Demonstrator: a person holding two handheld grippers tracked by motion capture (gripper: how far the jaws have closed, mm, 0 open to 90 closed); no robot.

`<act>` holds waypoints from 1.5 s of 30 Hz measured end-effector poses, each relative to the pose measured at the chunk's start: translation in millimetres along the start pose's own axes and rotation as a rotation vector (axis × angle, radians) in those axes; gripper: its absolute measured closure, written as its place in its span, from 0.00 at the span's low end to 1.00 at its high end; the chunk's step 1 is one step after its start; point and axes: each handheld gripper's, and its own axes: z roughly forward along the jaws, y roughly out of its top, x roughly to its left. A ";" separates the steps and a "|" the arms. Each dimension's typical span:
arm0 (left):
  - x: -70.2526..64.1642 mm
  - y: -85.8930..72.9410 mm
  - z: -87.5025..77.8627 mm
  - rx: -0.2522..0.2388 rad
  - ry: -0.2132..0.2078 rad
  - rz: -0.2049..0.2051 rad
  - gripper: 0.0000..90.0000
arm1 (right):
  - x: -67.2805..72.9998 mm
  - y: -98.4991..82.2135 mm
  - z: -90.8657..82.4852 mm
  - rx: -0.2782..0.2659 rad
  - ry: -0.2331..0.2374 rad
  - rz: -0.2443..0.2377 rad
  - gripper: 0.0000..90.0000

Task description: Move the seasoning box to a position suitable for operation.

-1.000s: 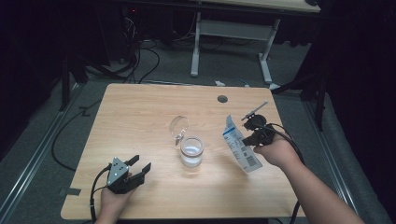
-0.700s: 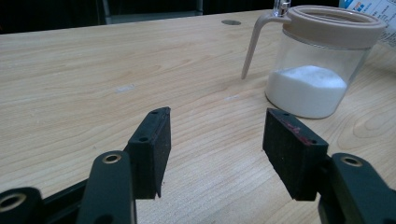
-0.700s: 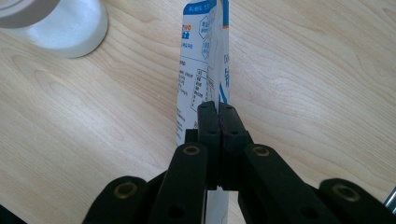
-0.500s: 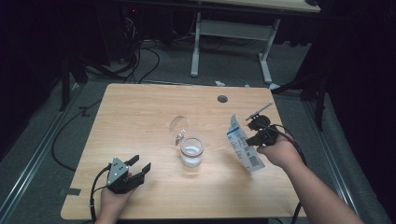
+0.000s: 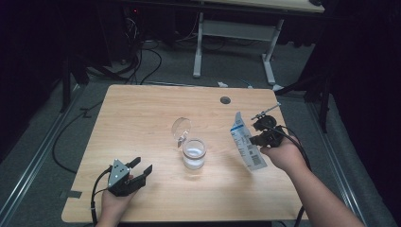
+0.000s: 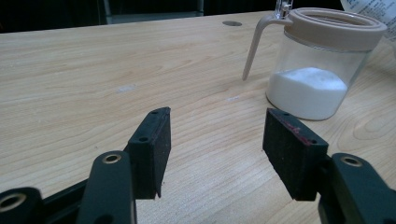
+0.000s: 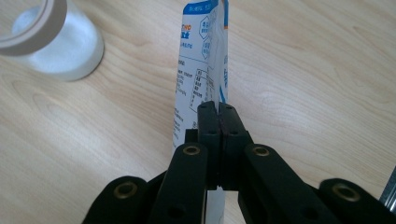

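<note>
The jar (image 5: 194, 153) stands mid-table (image 5: 142, 118), the packet (image 5: 246, 146) to its right.

Light wooden counter (image 5: 142, 118) on grey floor (image 5: 56, 123) — dark surroundings. Second desk with white legs (image 5: 198, 47) behind; black cables (image 5: 142, 61) across floor.

We see a wooden tabletop (image 5: 142, 123) with a round cable hole (image 5: 225, 100) near its far edge. Beyond it stands a white-legged desk (image 5: 234, 45), with black cables (image 5: 142, 61) trailing across the grey floor (image 5: 42, 137).
</note>
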 end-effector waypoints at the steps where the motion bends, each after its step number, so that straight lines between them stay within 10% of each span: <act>1: 0.1 0.0 0.0 0.000 0.000 0.001 0.47 | 0.4 -0.8 -0.8 -0.014 -0.004 0.004 1.00; 45: 0.7 1.8 -0.7 0.020 0.008 -0.021 0.48 | 1.1 -78.7 10.3 -0.514 -0.055 0.149 1.00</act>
